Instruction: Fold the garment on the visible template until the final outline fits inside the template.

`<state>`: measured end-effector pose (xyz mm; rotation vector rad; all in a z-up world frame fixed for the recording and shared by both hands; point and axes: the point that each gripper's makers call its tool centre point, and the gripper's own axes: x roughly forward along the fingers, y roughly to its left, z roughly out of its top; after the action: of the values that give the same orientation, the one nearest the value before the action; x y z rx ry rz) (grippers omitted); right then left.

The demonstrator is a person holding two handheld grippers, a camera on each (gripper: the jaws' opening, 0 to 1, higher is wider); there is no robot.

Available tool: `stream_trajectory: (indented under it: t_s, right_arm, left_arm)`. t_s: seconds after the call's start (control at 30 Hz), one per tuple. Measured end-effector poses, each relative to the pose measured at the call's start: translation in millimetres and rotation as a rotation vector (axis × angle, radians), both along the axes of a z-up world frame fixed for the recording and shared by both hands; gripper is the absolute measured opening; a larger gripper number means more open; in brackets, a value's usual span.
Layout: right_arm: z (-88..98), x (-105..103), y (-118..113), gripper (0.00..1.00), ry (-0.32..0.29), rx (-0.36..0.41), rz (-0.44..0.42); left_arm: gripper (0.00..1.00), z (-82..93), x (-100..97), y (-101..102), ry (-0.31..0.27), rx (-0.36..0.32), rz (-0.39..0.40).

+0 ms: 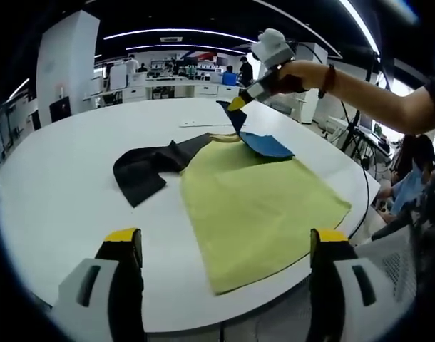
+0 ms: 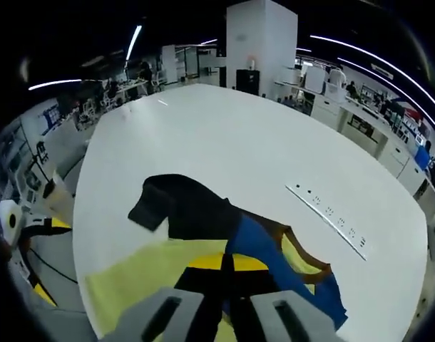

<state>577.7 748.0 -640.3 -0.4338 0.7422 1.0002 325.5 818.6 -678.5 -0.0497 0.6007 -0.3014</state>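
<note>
A yellow-green template sheet (image 1: 264, 210) lies flat on the round white table (image 1: 68, 185). The garment is dark, with a black sleeve (image 1: 146, 169) spread to the template's left and a blue part (image 1: 269, 145) on its far corner. A person's hand holds my right gripper (image 1: 238, 104) above that corner, shut on a raised fold of the cloth. In the right gripper view its yellow-tipped jaws (image 2: 232, 262) pinch the blue and black cloth (image 2: 257, 239) over the template (image 2: 142, 281). My left gripper (image 1: 224, 239) hangs at the near table edge, open and holding nothing.
A long white strip (image 2: 331, 214) lies on the table beyond the garment, also seen as the strip (image 1: 207, 124). A seated person (image 1: 410, 187) and stands are at the right of the table. Desks and a white pillar (image 2: 257, 43) stand further back.
</note>
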Motion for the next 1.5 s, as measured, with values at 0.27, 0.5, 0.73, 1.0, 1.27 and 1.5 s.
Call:
stream_trajectory:
  t_s: [0.27, 0.5, 0.73, 1.0, 1.27, 1.5]
  right_arm:
    - [0.4, -15.7, 19.4, 0.00, -0.013, -0.014, 0.061]
    - [-15.8, -24.0, 24.7, 0.00, -0.028, -0.064, 0.101]
    - [-40.3, -31.9, 27.1, 0.00, -0.005, -0.091, 0.104]
    - [-65.2, -50.0, 43.1, 0.00, 0.130, -0.018, 0.087]
    - [-69.0, -56.6, 53.3, 0.03, 0.209, 0.057, 0.066]
    - [-66.9, -58.9, 51.3, 0.23, 0.185, 0.062, 0.084]
  left_arm:
    - [0.95, -1.5, 0.2, -2.0, 0.002, -0.004, -0.001]
    - [0.95, -2.4, -0.8, 0.9, 0.005, -0.005, 0.005]
    - [0.95, -4.8, -2.9, 2.2, 0.013, -0.005, 0.009]
    - [0.95, -3.9, -4.1, 2.1, 0.011, -0.006, 0.016]
    - [0.95, -3.6, -5.9, 3.3, 0.010, -0.007, 0.030]
    - [0.97, -2.2, -3.9, 1.1, 0.004, -0.003, 0.025]
